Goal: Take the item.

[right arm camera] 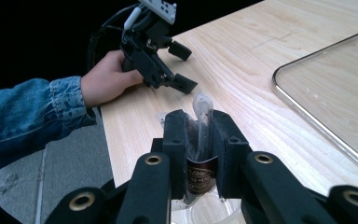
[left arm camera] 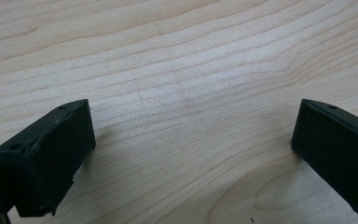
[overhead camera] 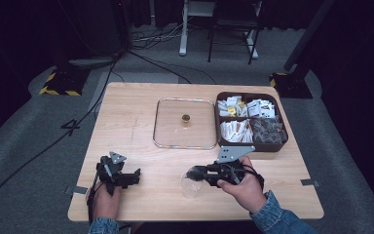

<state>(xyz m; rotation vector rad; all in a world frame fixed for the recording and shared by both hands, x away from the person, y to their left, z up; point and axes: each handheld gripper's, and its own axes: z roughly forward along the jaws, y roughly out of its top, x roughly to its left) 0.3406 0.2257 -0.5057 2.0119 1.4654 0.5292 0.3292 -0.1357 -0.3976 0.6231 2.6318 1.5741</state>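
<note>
Right gripper view: right gripper (right arm camera: 199, 140) jaws clamp a dark sachet (right arm camera: 200, 175) over a clear cup (overhead camera: 191, 184) near the table (overhead camera: 141, 131) front edge; left gripper (left arm camera: 191, 154) gapes wide, empty

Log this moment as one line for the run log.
left gripper: open, on table | right gripper: shut on sachet over clear cup | lid: off box

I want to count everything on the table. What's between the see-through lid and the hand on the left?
Nothing, just bare wood. In the high view, the tabletop between the clear lid and the left gripper carries no objects.
</note>
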